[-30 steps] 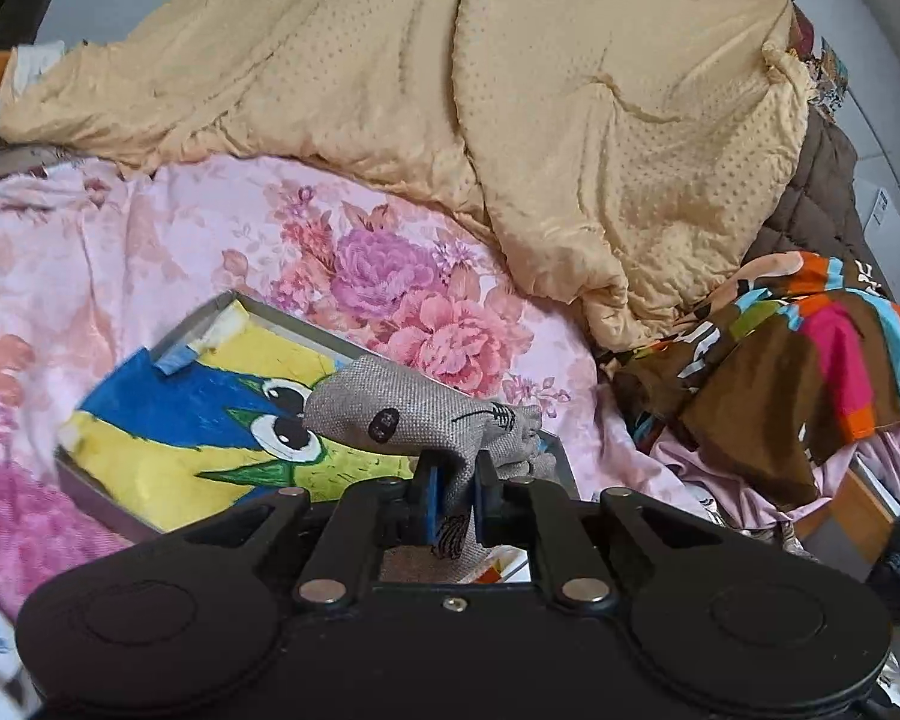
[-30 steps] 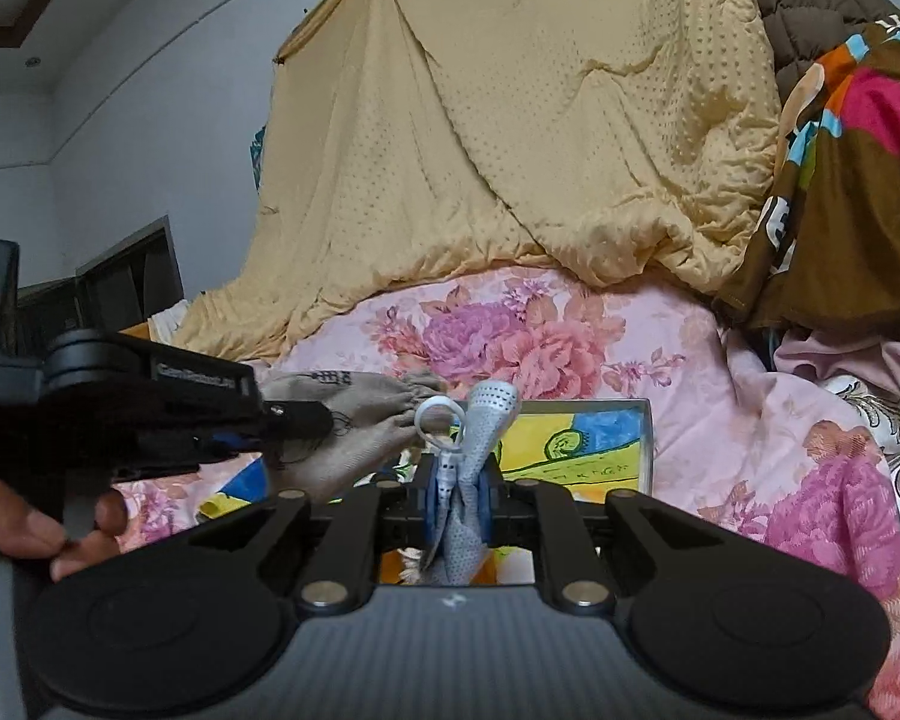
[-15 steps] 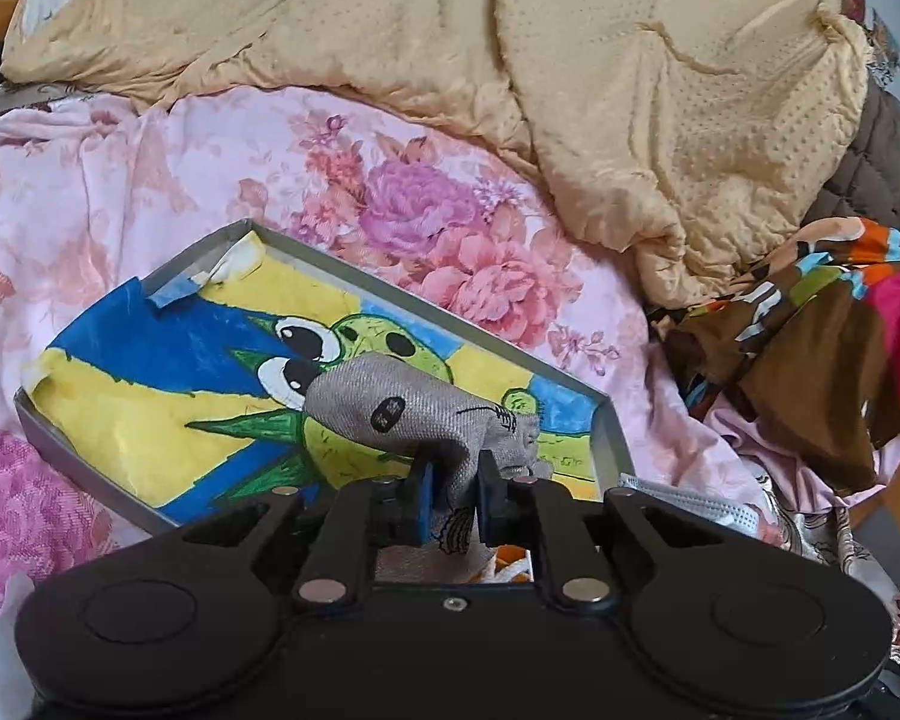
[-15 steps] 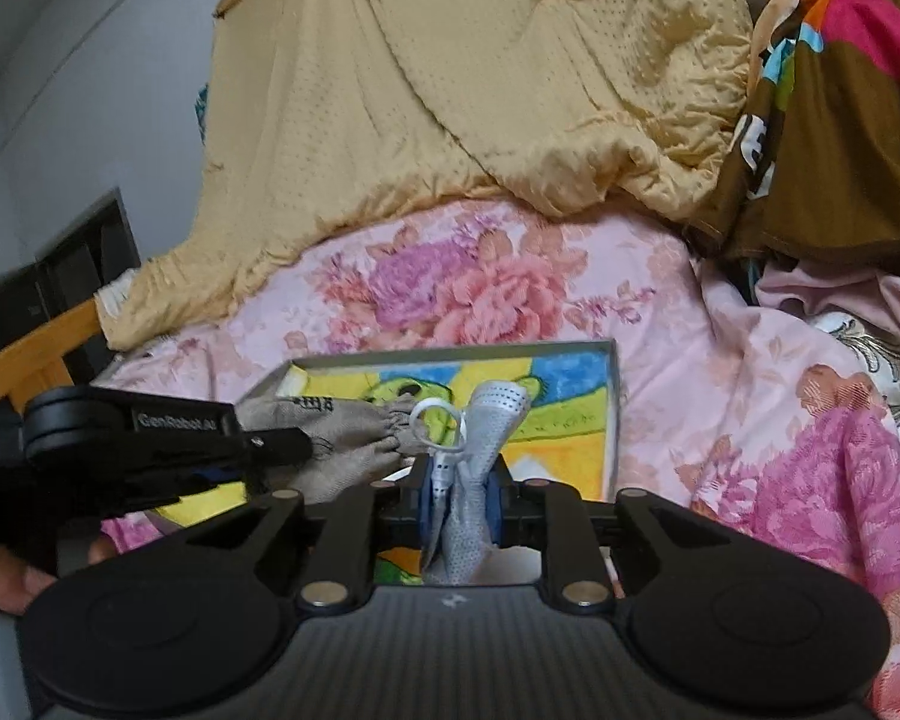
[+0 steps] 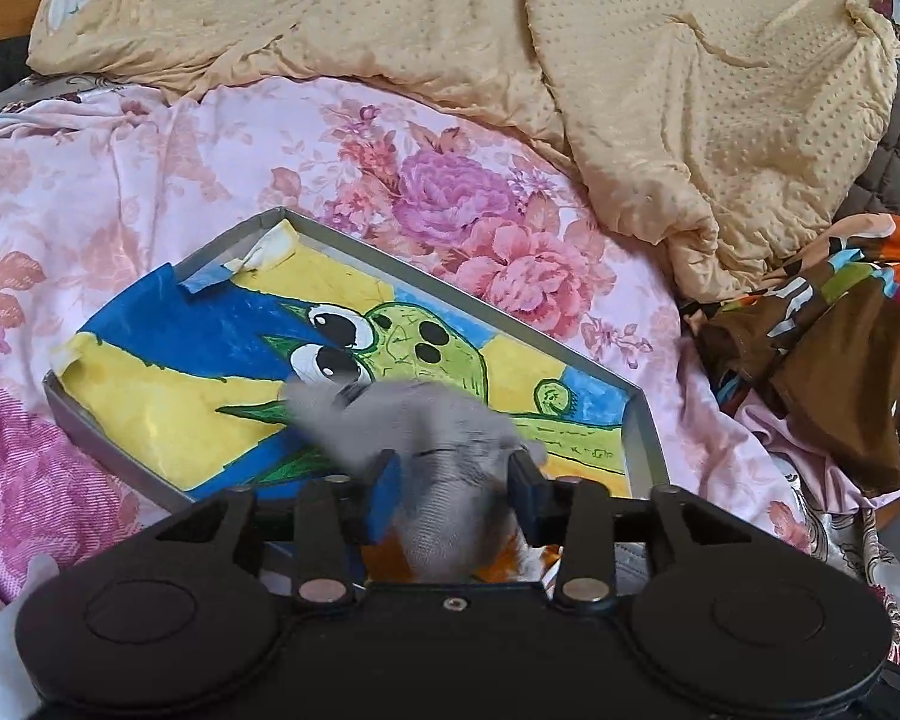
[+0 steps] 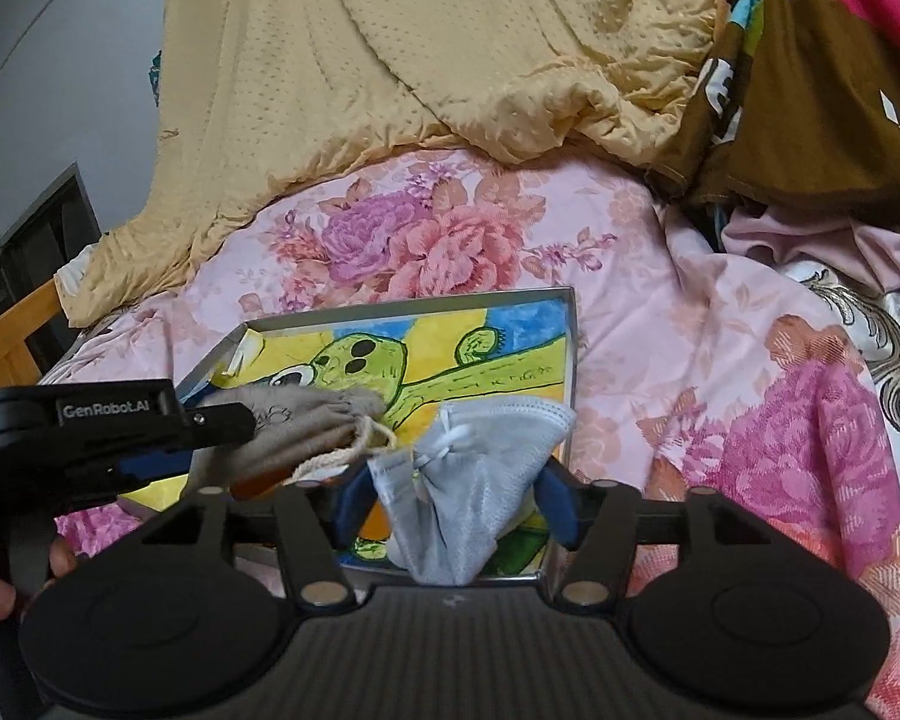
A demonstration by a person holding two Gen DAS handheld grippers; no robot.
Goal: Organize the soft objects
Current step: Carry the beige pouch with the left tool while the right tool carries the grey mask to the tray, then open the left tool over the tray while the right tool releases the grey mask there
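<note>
Both fingers opening; pouch (image 5: 426, 438), mask (image 6: 480, 480) apparently released over tray (image 5: 450, 294).

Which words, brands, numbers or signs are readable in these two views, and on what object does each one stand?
"GenRobot.AI": white letters on the black side of the left gripper, seen in the right wrist view.
Large white letters on the brown patterned cloth: folded and cut off, not readable.
Dark print on the grey drawstring pouch: blurred, not readable.
The drawing in the metal tray carries no readable words.

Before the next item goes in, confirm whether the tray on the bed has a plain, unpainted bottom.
No: the tray holds a bright cartoon drawing of a green face on yellow and blue.
</note>
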